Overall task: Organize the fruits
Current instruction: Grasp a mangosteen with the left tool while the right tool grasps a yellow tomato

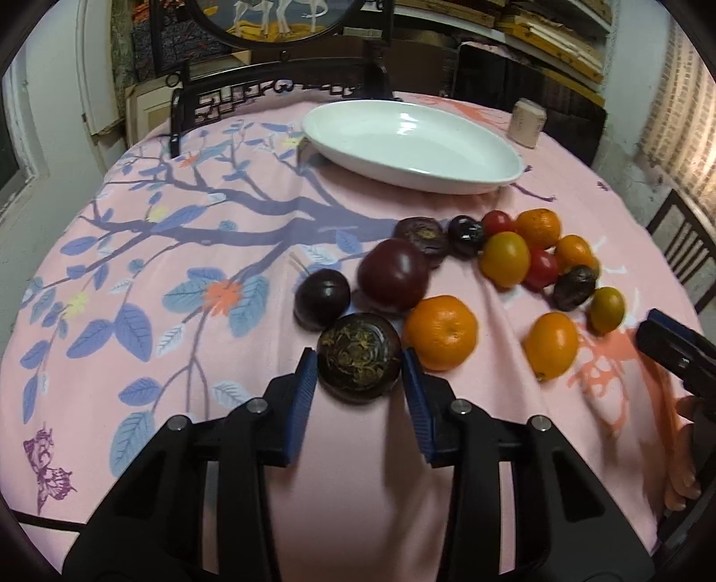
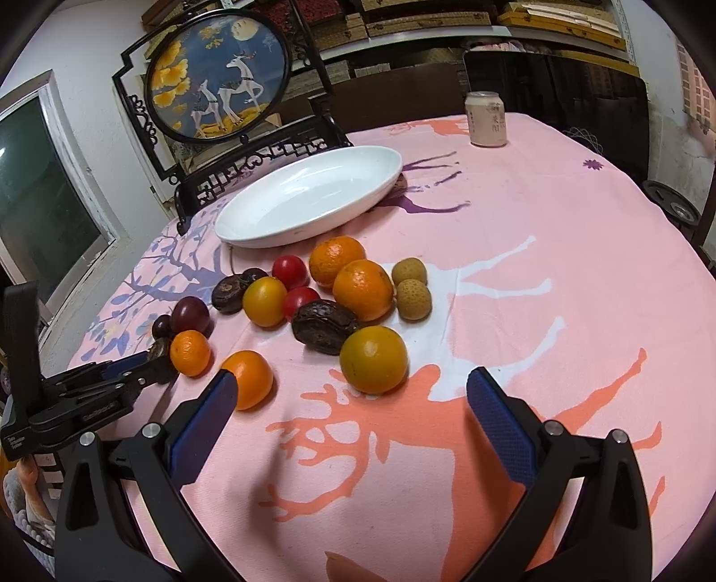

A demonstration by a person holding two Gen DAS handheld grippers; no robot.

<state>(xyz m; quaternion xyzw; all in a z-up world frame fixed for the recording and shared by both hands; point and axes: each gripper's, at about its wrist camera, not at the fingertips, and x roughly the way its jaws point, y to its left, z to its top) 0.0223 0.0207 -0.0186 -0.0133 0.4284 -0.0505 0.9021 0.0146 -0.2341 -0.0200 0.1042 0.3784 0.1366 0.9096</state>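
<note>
Domestic dining or storage room: round table under pink printed tablecloth (image 2: 559, 268), carved wooden chair (image 1: 268, 96), framed round deer screen (image 2: 219, 76), shelves stacked with boxes (image 2: 425, 20).

You sit at a round table (image 2: 559, 277) with a pink cloth that has blue branches, leaves and orange and white deer shapes on it. Behind the table stands a dark carved wooden stand (image 2: 264, 156) that holds a round picture (image 2: 219, 76) of white deer under a moon. The wall (image 2: 89, 53) on the left is white, with a window (image 2: 40, 188) in it. At the back you see shelves (image 2: 447, 22) full of flat boxes. A dark chair (image 1: 680, 250) stands at the right.
</note>
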